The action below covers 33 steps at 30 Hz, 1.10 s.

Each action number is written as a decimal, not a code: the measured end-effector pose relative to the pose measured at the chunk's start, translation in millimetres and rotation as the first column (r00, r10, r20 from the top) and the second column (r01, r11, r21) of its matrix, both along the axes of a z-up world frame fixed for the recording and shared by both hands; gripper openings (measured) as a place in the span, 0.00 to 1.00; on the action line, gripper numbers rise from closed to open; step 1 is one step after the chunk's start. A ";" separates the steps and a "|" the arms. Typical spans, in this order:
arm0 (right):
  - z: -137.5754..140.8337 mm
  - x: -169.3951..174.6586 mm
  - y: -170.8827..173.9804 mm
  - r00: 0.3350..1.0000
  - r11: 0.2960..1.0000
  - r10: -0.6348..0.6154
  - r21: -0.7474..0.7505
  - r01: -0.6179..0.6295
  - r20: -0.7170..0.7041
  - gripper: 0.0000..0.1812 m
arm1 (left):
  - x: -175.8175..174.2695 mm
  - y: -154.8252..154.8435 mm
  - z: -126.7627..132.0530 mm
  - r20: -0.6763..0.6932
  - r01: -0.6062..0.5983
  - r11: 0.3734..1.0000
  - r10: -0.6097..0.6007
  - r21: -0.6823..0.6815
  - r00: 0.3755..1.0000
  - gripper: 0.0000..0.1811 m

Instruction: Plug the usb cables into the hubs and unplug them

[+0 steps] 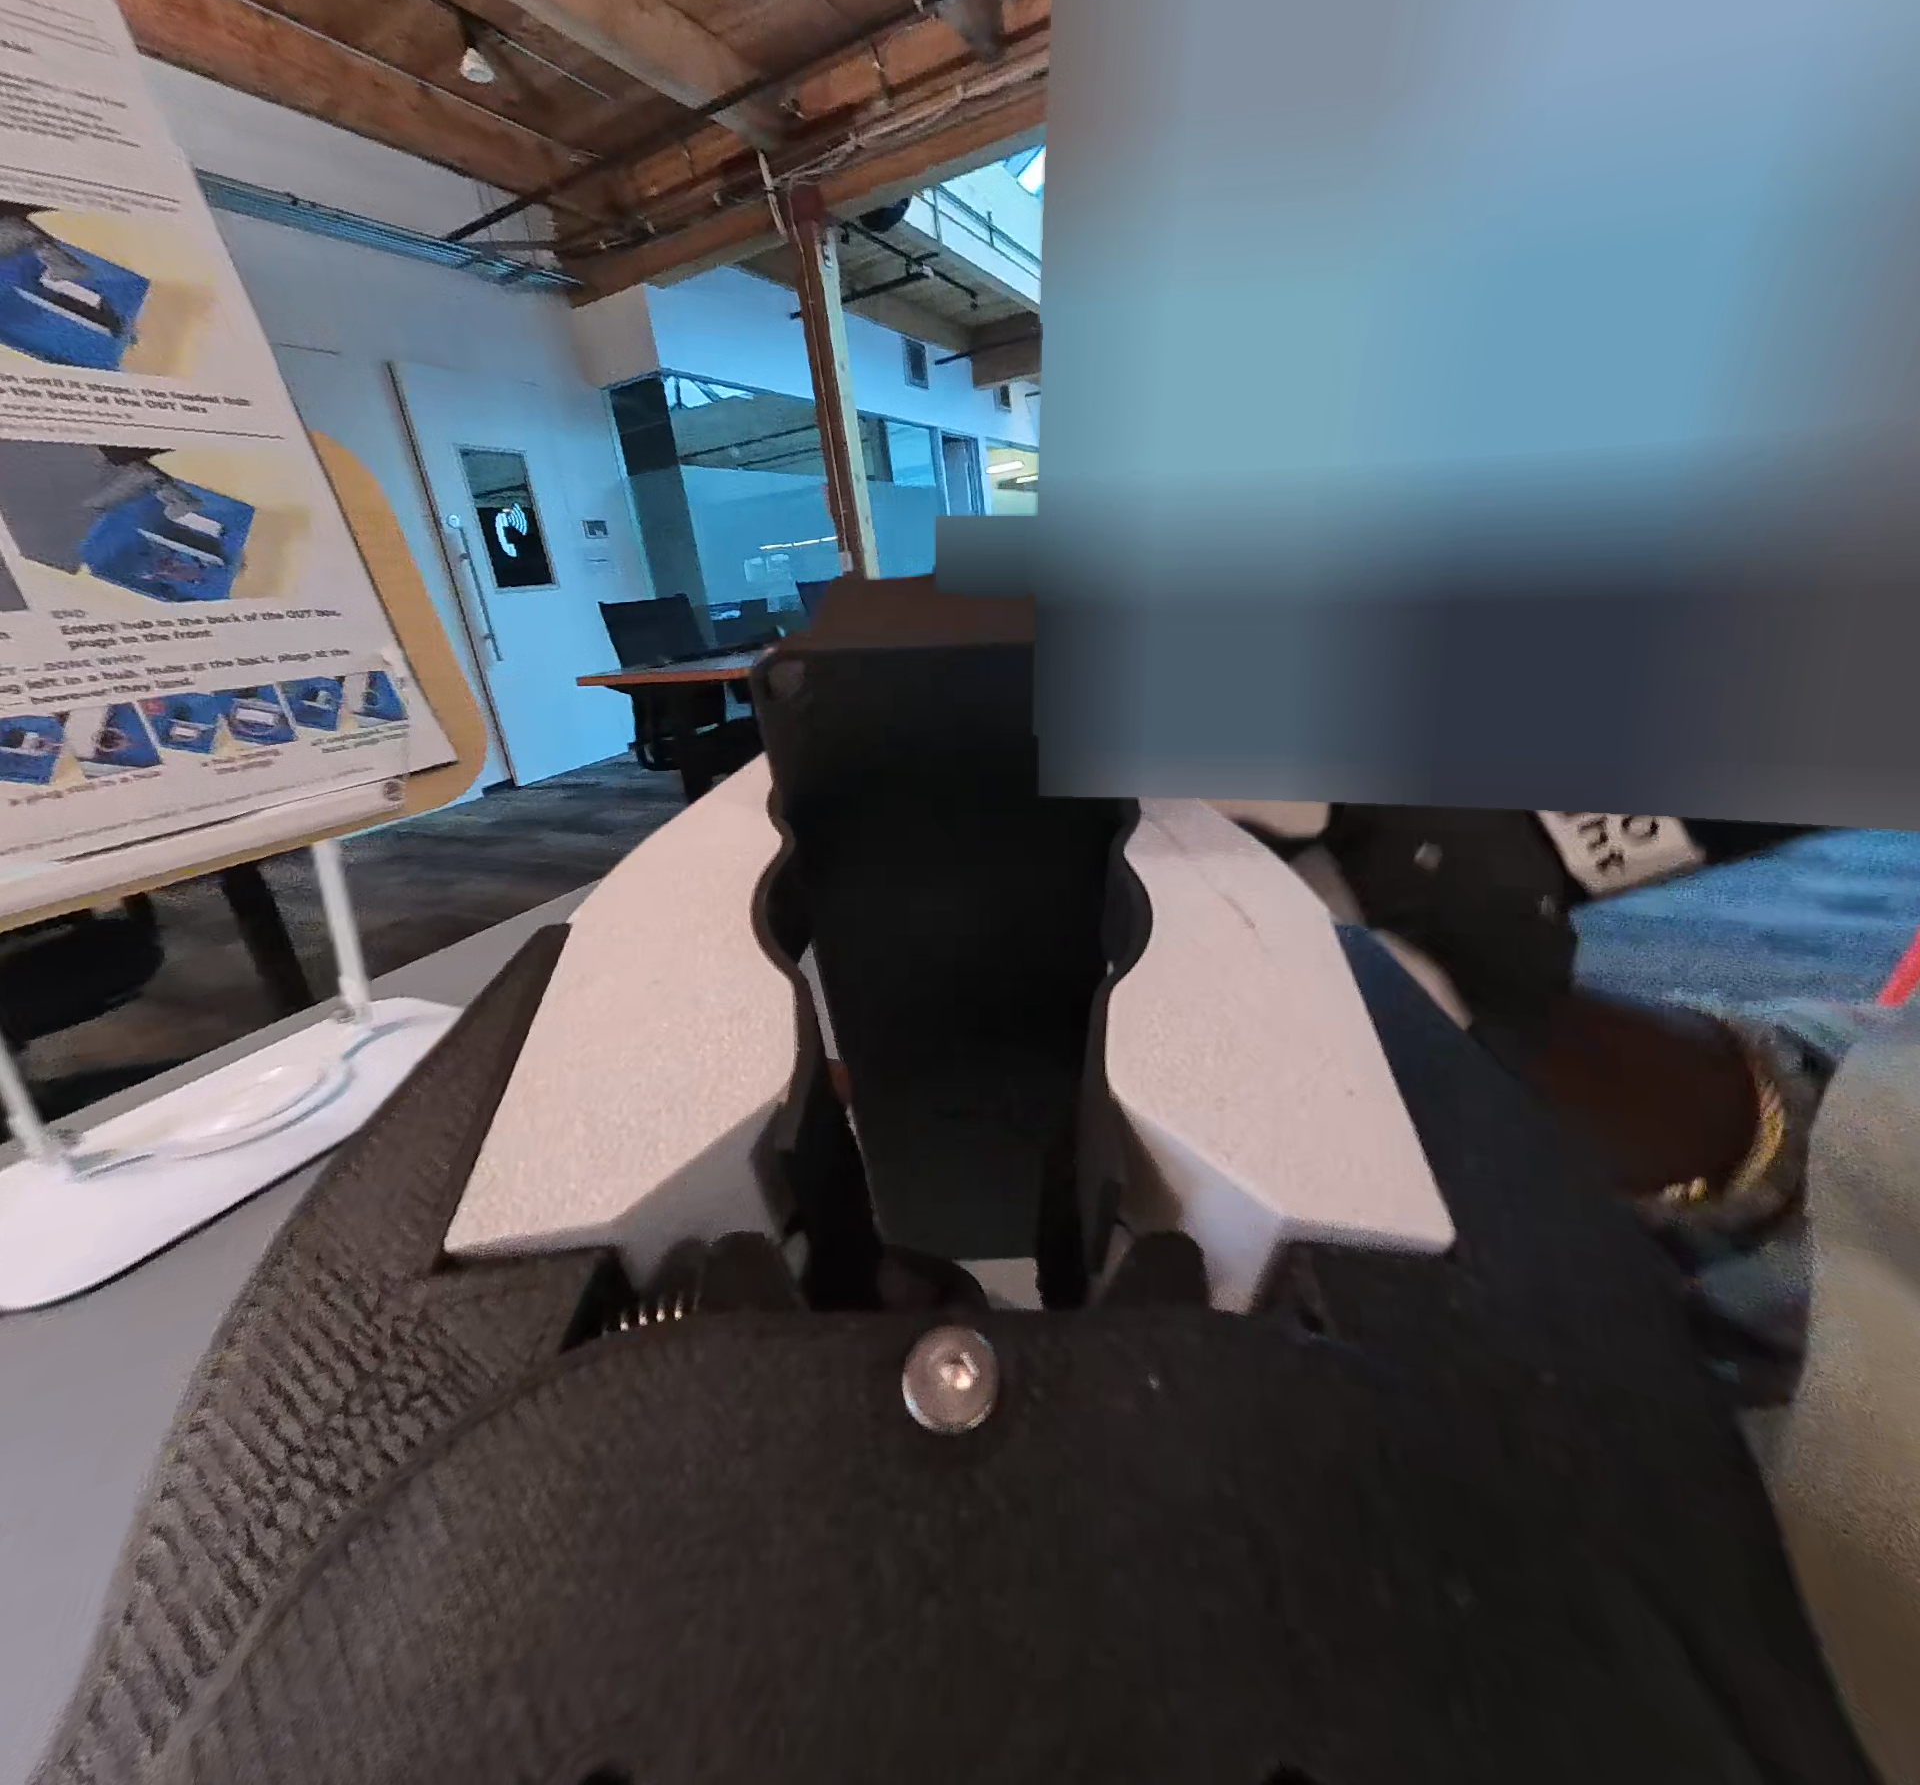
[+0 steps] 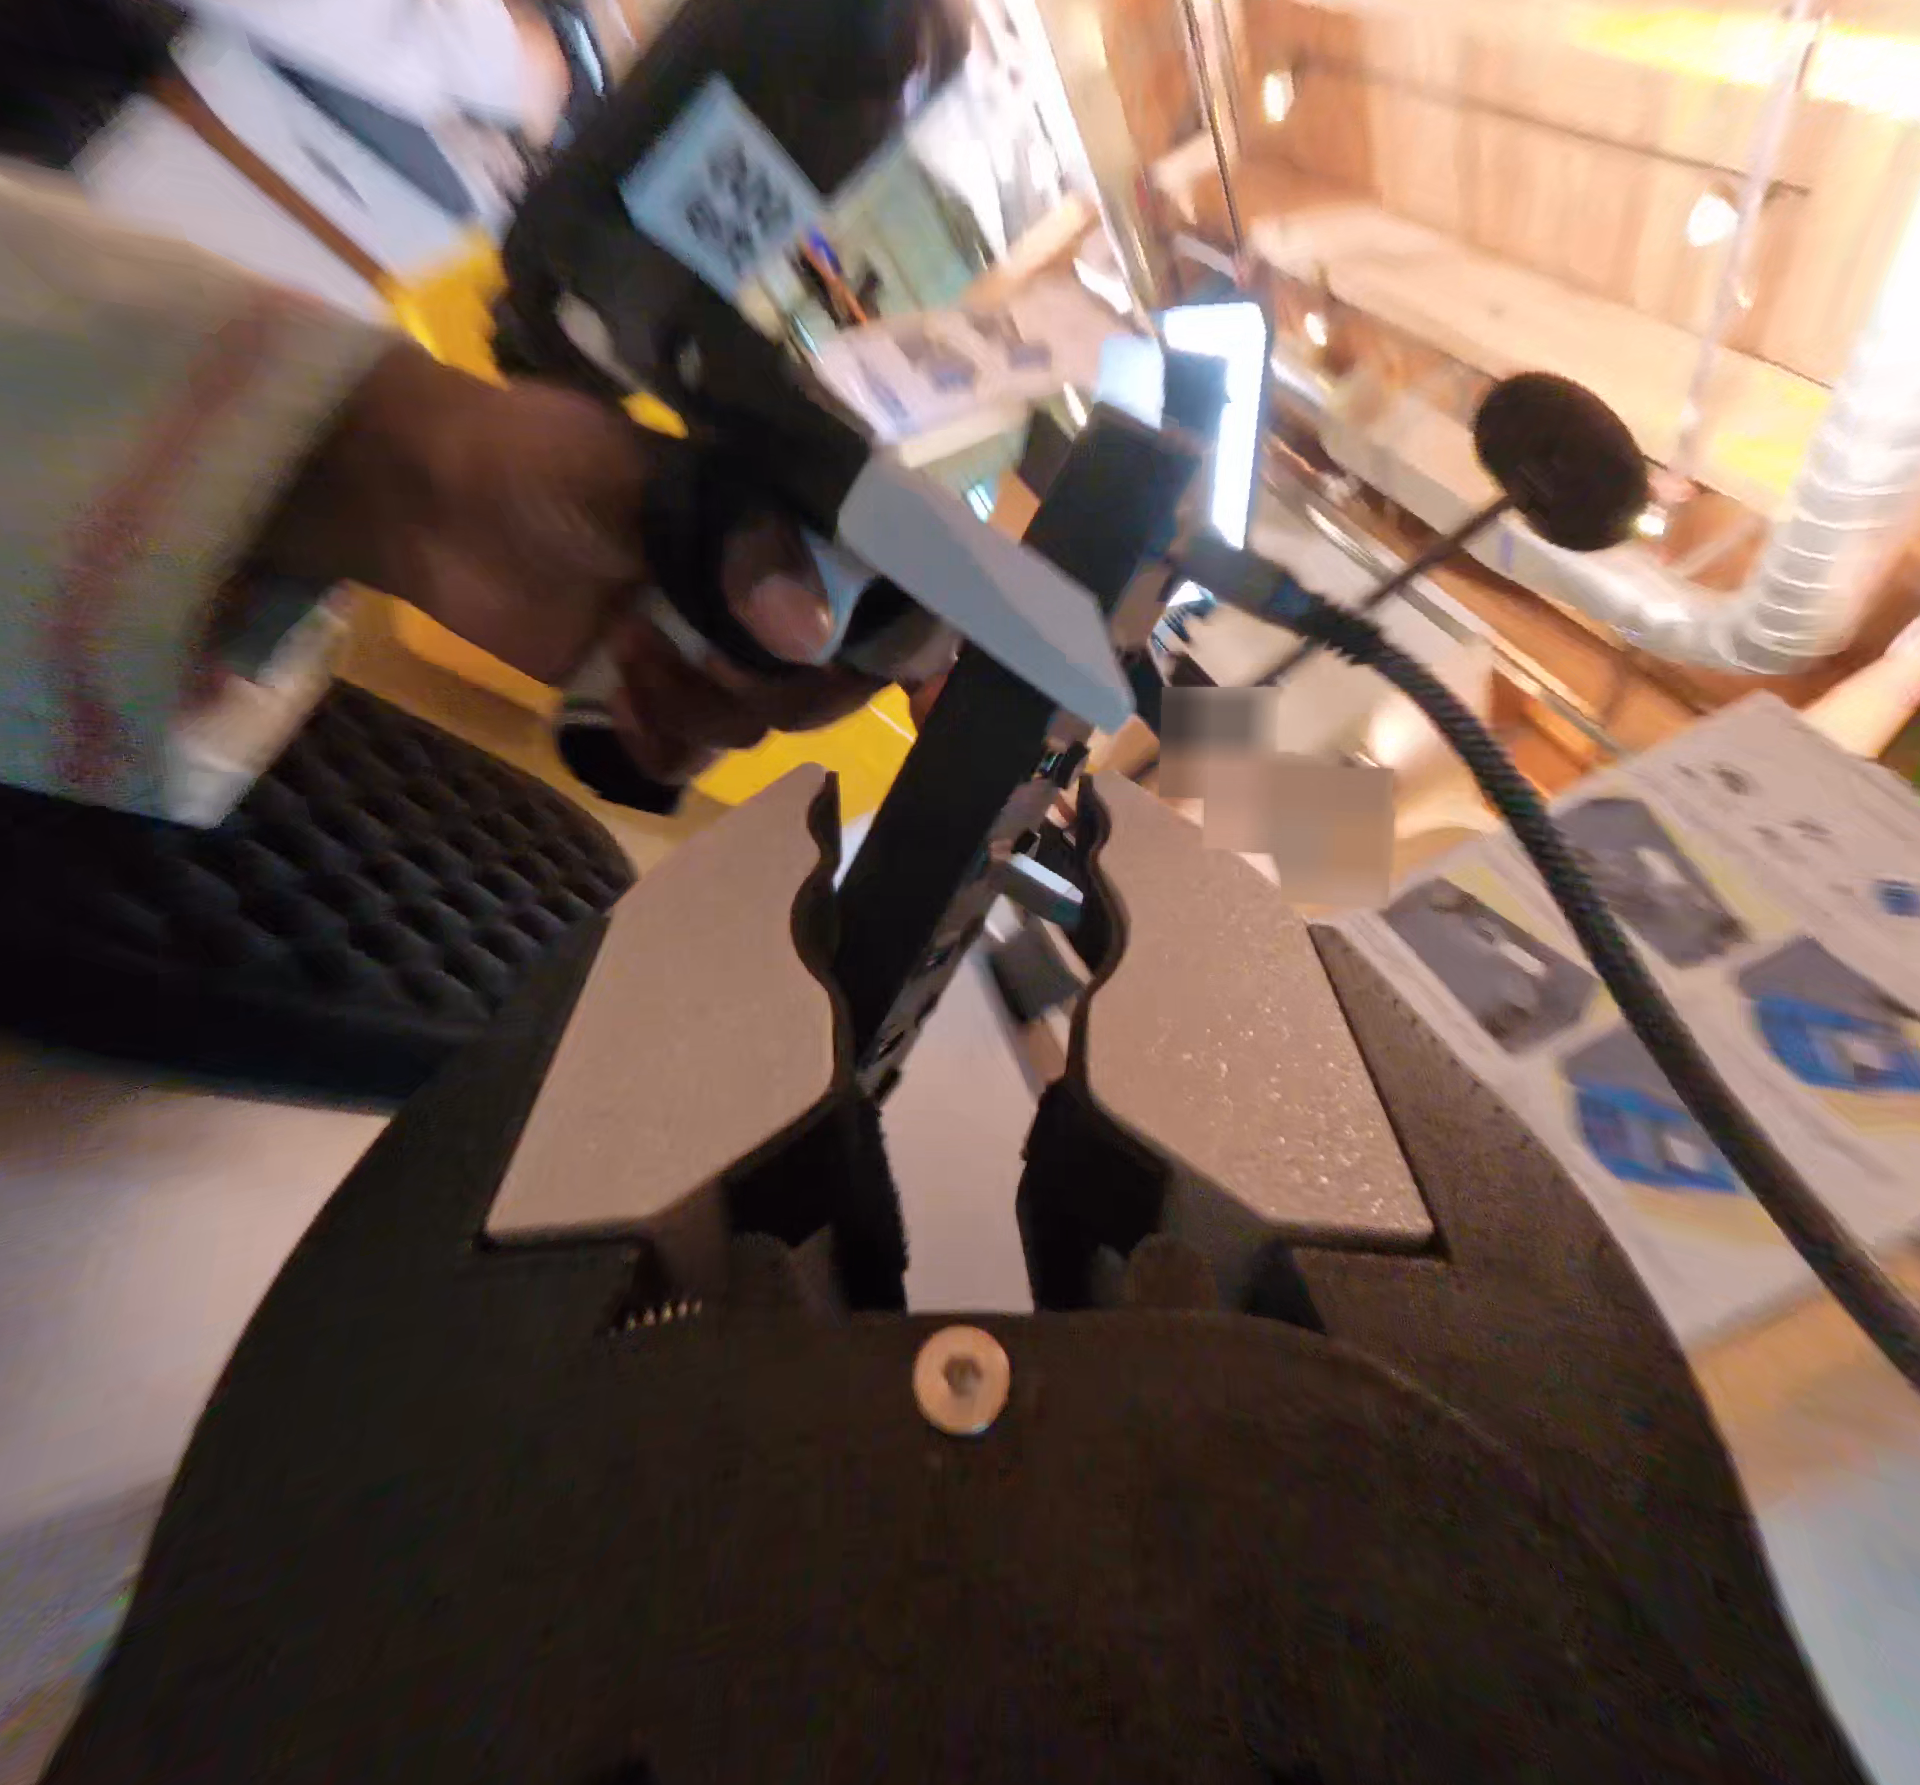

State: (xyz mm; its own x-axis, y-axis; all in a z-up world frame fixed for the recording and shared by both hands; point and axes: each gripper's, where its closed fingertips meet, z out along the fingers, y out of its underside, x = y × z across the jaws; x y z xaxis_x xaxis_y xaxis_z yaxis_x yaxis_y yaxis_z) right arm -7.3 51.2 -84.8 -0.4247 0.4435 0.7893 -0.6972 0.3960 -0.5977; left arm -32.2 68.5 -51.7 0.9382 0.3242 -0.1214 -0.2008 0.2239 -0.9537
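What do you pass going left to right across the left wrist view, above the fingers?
White instruction board on its stand → white door with a dark window panel → black office chair at a wooden desk → long black hub held between the fingers → person's blue denim clothing.

The left gripper (image 1: 951, 894) squeezes a black box (image 1: 935, 904) (held up high); a paper sign (image 1: 156, 447) stands beside it.

One black hub (image 1: 935, 904), one braided cable (image 2: 1558, 862), two instruction sheets (image 1: 156, 405).
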 end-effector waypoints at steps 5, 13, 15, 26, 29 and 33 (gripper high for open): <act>-43.3 68.8 15.0 0.785 0.870 0.462 -0.037 -0.492 0.413 0.21 | -2.9 -23.0 -18.4 -0.052 0.004 0.996 -0.009 -0.089 0.999 0.30; -59.3 3.0 208.5 0.782 0.968 -0.247 0.115 0.221 0.572 0.20 | 5.9 -26.9 -39.7 -0.070 0.055 0.995 -0.062 -0.086 0.996 0.30; -20.9 -0.5 258.0 0.786 0.885 -0.397 -0.029 0.464 0.474 0.18 | 12.0 -22.1 -46.2 -0.098 0.081 0.989 -0.094 -0.123 0.991 0.30; 19.6 62.4 37.6 0.839 0.915 0.361 0.022 -0.403 0.407 0.23 | 44.4 5.1 -69.1 -0.208 0.154 0.938 -0.225 -0.311 0.952 0.30; -5.5 55.1 10.0 0.823 0.879 0.329 0.169 -0.447 0.464 0.21 | 47.4 6.5 -70.5 -0.225 0.160 0.934 -0.238 -0.320 0.945 0.30; -25.8 36.2 -0.1 0.829 0.875 0.238 0.259 -0.409 0.506 0.11 | 48.4 5.1 -70.9 -0.236 0.163 0.938 -0.241 -0.307 0.941 0.30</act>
State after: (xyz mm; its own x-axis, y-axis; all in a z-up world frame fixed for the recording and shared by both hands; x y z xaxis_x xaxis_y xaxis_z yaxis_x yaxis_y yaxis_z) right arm 28.9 51.0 -110.6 -0.8345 -0.0456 0.5491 -0.5120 0.4324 -0.7422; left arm 16.2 73.6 -122.5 0.9002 0.0479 -0.4328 -0.4340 0.0197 -0.9007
